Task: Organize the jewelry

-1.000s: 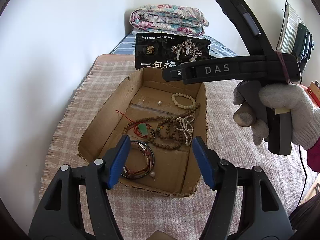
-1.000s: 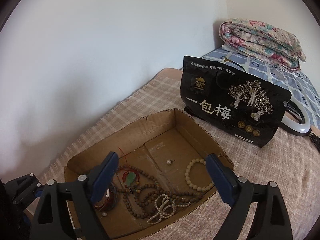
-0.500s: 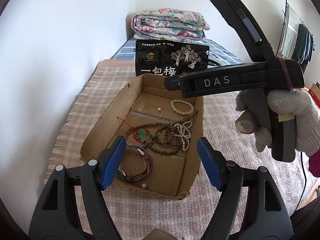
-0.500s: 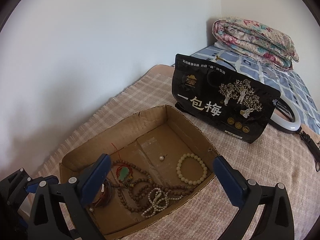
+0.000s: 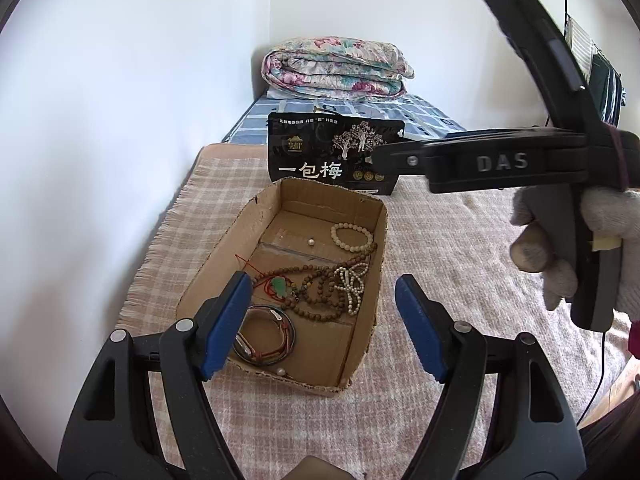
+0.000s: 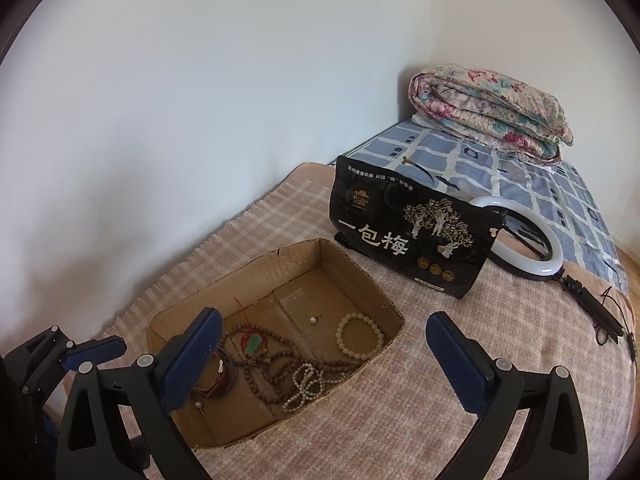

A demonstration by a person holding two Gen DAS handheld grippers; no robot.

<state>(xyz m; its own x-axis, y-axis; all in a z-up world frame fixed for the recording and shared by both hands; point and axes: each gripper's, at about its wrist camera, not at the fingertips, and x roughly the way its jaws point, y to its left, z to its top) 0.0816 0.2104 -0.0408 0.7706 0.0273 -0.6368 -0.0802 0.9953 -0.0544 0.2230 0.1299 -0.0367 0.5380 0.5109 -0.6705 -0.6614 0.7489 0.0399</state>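
Note:
A shallow cardboard box [image 5: 224, 248] [image 6: 360, 276] lies on a checked pink blanket. Inside it are a cream bead bracelet [image 5: 353, 237] [image 6: 359, 335], a brown bead necklace [image 5: 320, 292] [image 6: 280, 364], a white bead string [image 5: 353, 286] [image 6: 306, 386], a green pendant on red cord [image 5: 280, 286] [image 6: 256, 343], dark bangles [image 5: 266, 338] [image 6: 218, 376] and loose pearls [image 5: 310, 242]. My left gripper [image 5: 322, 326] is open and empty above the box's near end. My right gripper [image 6: 320, 356] is open and empty above the box; its body shows in the left wrist view [image 5: 500, 164].
A black snack bag [image 5: 336, 156] [image 6: 412, 232] stands behind the box. A ring light [image 6: 524, 236] lies behind the bag. A folded floral quilt [image 5: 336, 68] [image 6: 488, 112] sits on a blue checked sheet. A white wall runs along the left.
Both grippers have pulled back and up from the box, so the box looks smaller and farther away. Both stay open and empty.

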